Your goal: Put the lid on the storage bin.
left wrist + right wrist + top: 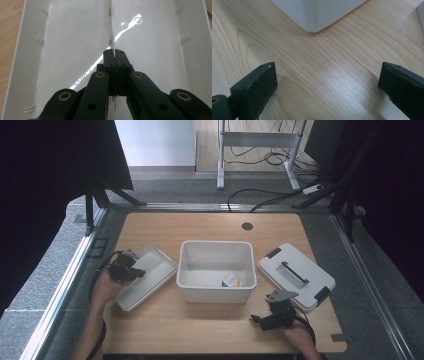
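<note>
A shallow white tray [155, 277] lies left of a deep white bin [216, 294] on the wooden table [200, 327]. My left gripper [131, 270] rests at the tray's near-left end. In the left gripper view its jaws are shut [114, 53] on the thin upright divider [111, 37] running down the middle of the tray [62, 50]. My right gripper [257, 320] hovers low over the table in front of the bin's near-right corner [317, 15], open [327, 82] with bare wood between its fingers. A small yellow and white carton [232, 281] lies inside the bin.
A white lid [296, 275] with black latches and a dark handle lies right of the bin, just behind my right hand. A round cable hole [247, 226] sits near the table's far edge. Cables and a metal stand [257, 140] are on the floor beyond.
</note>
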{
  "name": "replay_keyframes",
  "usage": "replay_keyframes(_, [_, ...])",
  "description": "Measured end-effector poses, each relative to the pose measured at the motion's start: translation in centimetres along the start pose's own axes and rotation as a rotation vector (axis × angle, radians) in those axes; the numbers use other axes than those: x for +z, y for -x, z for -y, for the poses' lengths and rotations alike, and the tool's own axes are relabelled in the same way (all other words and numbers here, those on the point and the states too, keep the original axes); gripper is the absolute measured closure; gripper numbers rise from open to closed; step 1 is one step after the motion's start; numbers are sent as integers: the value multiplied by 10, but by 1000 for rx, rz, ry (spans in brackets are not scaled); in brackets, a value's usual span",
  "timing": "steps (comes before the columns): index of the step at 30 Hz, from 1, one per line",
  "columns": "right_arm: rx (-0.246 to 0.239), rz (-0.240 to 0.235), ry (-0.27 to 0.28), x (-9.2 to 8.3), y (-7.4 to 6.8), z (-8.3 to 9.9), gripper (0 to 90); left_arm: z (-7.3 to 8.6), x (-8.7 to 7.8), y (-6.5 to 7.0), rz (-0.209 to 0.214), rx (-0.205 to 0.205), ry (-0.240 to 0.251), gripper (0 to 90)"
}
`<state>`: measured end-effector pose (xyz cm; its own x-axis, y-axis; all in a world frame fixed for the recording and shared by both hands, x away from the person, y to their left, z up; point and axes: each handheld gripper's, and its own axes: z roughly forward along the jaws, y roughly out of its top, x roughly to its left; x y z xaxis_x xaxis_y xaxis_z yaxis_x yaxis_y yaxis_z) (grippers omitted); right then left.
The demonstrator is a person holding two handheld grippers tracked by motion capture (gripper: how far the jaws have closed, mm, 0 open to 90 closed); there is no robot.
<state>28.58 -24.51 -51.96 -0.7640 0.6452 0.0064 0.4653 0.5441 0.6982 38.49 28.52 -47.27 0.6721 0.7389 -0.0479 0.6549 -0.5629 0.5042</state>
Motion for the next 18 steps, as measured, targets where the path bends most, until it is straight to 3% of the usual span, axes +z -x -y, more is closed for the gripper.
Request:
replay_keyframes(5, [0, 0, 0, 0, 0, 0, 15, -6, -13, -1, 9, 29, -1, 890])
replay_keyframes(18, [2, -1, -1, 0, 0, 0, 15, -29, -71, -4, 25, 143, 23, 889])
